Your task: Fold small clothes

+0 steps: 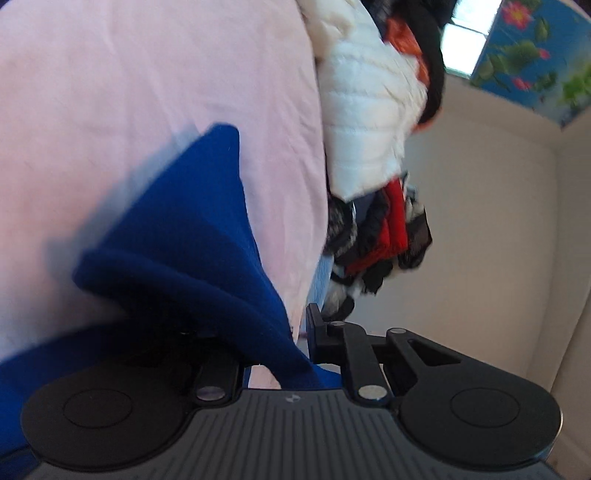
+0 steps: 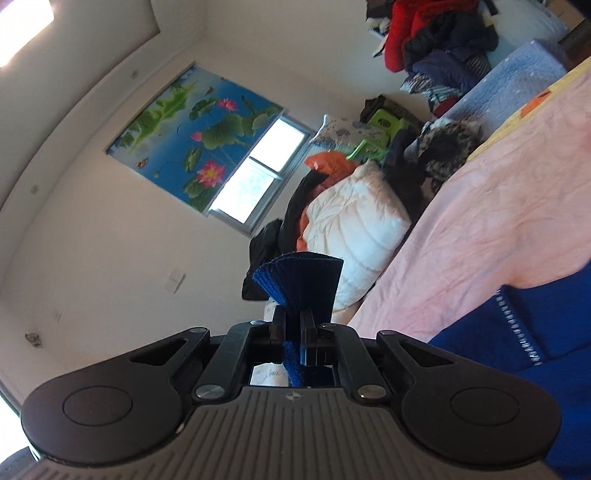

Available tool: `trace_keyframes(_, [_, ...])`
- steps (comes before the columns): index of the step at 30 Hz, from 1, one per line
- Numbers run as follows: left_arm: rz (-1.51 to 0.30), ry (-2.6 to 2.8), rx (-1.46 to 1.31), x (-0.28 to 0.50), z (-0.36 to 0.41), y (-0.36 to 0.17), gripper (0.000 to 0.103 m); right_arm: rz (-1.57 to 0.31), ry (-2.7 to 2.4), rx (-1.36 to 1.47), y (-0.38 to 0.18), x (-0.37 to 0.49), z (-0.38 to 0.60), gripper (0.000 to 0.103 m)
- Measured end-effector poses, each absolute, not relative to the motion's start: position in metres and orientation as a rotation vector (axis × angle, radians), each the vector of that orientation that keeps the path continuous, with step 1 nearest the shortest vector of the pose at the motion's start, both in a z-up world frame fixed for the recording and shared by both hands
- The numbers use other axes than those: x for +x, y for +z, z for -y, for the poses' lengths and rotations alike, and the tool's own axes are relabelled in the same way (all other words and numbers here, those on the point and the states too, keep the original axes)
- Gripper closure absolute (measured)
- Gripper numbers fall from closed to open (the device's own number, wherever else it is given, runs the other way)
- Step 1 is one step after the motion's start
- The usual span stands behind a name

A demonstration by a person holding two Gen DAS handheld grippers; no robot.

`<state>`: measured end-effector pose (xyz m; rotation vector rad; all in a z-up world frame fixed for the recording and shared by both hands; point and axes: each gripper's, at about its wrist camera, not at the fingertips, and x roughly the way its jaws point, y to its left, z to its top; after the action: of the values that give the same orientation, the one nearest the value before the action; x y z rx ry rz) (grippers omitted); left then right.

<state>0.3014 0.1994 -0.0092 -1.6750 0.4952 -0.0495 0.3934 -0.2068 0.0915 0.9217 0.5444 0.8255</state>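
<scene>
Over the pink bed sheet (image 2: 498, 206), the right gripper (image 2: 291, 325) pinches the blue cloth (image 2: 306, 280) tight for folding, and the left gripper (image 1: 280, 339) is covered by it, so I cannot tell its grip.

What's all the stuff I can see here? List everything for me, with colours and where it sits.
Blue garment: one, deep blue, bunched edge pinched in the right tongs, the rest trailing over the bed.
Pink sheet: one, pale pink, covering the bed.
White puffy jacket: one, white, heaped at the bed's edge.
Orange garment: one, orange, behind the white jacket.
Red coat: one, red, on a pile of dark clothes at the far end.
Green stool: one, lime green, among the clutter.
Lotus blind: one, blue with pink flowers, above the window.
Window: one, bright, on the white wall.
Left tongs: black, blue cloth draped over them, one finger hidden.
Right tongs: black, shut on the blue cloth.
</scene>
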Motion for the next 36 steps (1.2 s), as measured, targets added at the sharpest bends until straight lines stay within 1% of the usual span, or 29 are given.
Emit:
trace_keyframes(2, [-0.552, -0.117, -1.581, 0.315, -0.167, -0.001, 0.09, -0.513, 0.747, 0.942, 0.083, 0.381, 0.25, 0.094])
trace_keyframes(4, [-0.653, -0.129, -1.46, 0.326, -0.132, 0.0, 0.09, -0.497, 0.651, 0.973, 0.068, 0.366, 0.295, 0.094])
trace_keyframes(8, [-0.853, -0.13, -1.355, 0.334, -0.077, -0.024, 0.09, -0.519, 0.45, 1.048, 0.018, 0.336, 0.365, 0.093])
trace_keyframes(10, [-0.884, -0.127, -1.333, 0.332, -0.064, -0.034, 0.09, -0.543, 0.382, 1.071, -0.005, 0.326, 0.383, 0.093])
trace_keyframes(13, [-0.864, -0.131, -1.311, 0.326, -0.061, -0.036, 0.092, -0.558, 0.345, 1.103, -0.029, 0.316, 0.393, 0.093])
trace_keyframes(18, [-0.855, -0.12, -1.285, 0.33, -0.065, -0.032, 0.092, -0.584, 0.366, 1.136, -0.05, 0.317, 0.392, 0.093])
trace_keyframes(19, [-0.857, -0.116, -1.281, 0.33, -0.065, -0.033, 0.092, -0.588, 0.369, 1.15, -0.053, 0.317, 0.393, 0.092])
trace_keyframes(20, [-0.858, -0.113, -1.276, 0.328, -0.066, -0.033, 0.092, -0.593, 0.372, 1.168, -0.056, 0.317, 0.395, 0.087])
trace_keyframes(22, [-0.857, -0.115, -1.27, 0.326, -0.064, -0.034, 0.092, -0.604, 0.369, 1.196, -0.061, 0.318, 0.4, 0.085])
trace_keyframes(24, [-0.858, -0.114, -1.264, 0.328, -0.063, -0.033, 0.092, -0.603, 0.355, 1.212, -0.063, 0.319, 0.405, 0.08])
trace_keyframes(26, [-0.863, -0.116, -1.261, 0.327, -0.064, -0.033, 0.092, -0.593, 0.343, 1.231, -0.063, 0.32, 0.413, 0.071])
trace_keyframes(28, [-0.867, -0.12, -1.259, 0.326, -0.065, -0.033, 0.092, -0.586, 0.331, 1.249, -0.063, 0.32, 0.421, 0.07])
trace_keyframes(32, [-0.87, -0.123, -1.261, 0.329, -0.065, -0.034, 0.092, -0.61, 0.323, 1.274, -0.066, 0.327, 0.433, 0.062])
trace_keyframes(35, [-0.873, -0.12, -1.256, 0.331, -0.064, -0.034, 0.092, -0.683, 0.351, 1.274, -0.071, 0.34, 0.433, 0.059])
trace_keyframes(36, [-0.873, -0.119, -1.254, 0.331, -0.063, -0.034, 0.092, -0.714, 0.354, 1.257, -0.071, 0.345, 0.432, 0.059])
